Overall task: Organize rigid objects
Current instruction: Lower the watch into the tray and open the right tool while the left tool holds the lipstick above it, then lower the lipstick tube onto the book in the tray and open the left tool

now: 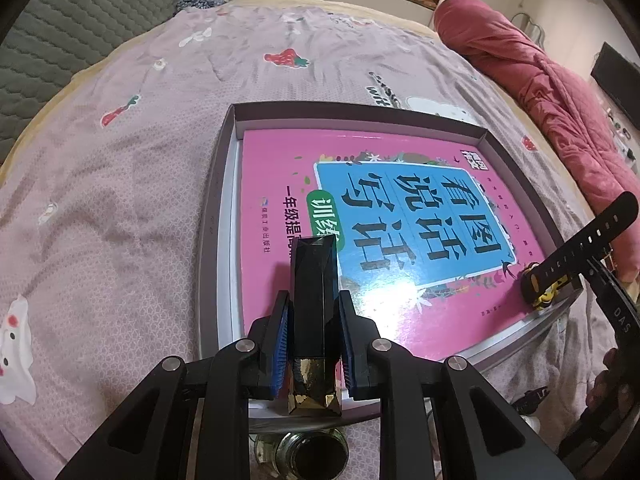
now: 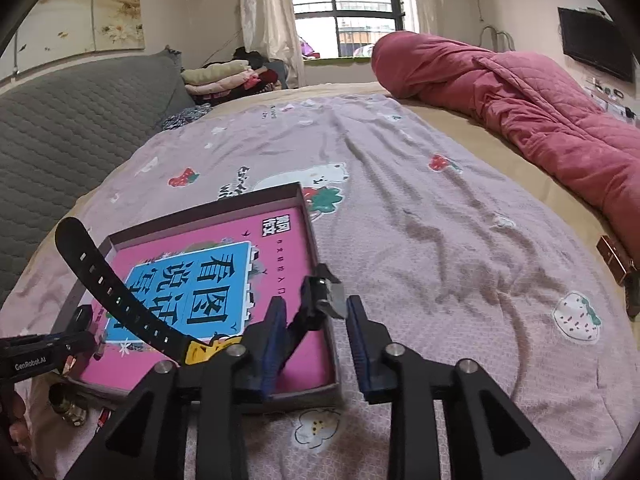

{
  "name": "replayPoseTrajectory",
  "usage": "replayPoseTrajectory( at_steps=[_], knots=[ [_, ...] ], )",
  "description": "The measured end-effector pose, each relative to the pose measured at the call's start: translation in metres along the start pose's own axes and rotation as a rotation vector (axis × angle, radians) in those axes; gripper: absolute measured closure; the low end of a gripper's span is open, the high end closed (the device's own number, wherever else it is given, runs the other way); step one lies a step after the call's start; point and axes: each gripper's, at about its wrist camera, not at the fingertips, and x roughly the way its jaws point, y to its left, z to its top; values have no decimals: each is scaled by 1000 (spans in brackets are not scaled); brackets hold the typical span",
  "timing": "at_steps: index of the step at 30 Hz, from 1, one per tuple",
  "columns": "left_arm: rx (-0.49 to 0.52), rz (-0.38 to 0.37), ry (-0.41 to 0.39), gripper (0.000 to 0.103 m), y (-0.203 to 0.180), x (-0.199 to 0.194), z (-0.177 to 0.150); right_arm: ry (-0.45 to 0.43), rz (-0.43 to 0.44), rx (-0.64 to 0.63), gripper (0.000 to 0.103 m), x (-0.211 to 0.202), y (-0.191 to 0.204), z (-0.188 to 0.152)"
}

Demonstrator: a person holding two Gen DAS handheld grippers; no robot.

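Note:
A shallow box tray (image 1: 224, 184) lies on the bed with a pink book (image 1: 400, 168) flat inside it. My left gripper (image 1: 314, 298) is shut on a black faceted stick with a gold end (image 1: 310, 264), held over the tray's near edge. A black watch with a yellow body (image 2: 200, 350) rests on the book at the tray's near corner, one strap (image 2: 116, 292) rising to the left. Its buckle strap (image 2: 320, 296) lies between the fingers of my right gripper (image 2: 316, 306), against the left pad. The right pad stands clear, so this gripper is open.
A small glass jar (image 1: 316, 452) sits on the bedspread just below the tray. A rolled red quilt (image 2: 520, 92) runs along the bed's right side, with a small brown box (image 2: 616, 260) beside it. A grey padded headboard (image 2: 80, 128) lies to the left and folded clothes (image 2: 228, 76) behind.

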Motion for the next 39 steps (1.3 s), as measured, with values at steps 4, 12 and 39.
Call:
replayPoseTrajectory(
  at_steps=[4, 12, 39],
  knots=[
    [-6, -6, 3, 81, 2, 0, 0, -9, -11, 7, 66, -3, -2, 2],
    [-16, -13, 10, 80, 3, 0, 0, -29, -12, 11, 63, -14, -3, 2],
    [-29, -58, -89, 54, 8, -35, 8, -75, 25, -26, 54, -54, 9, 1]
  ],
)
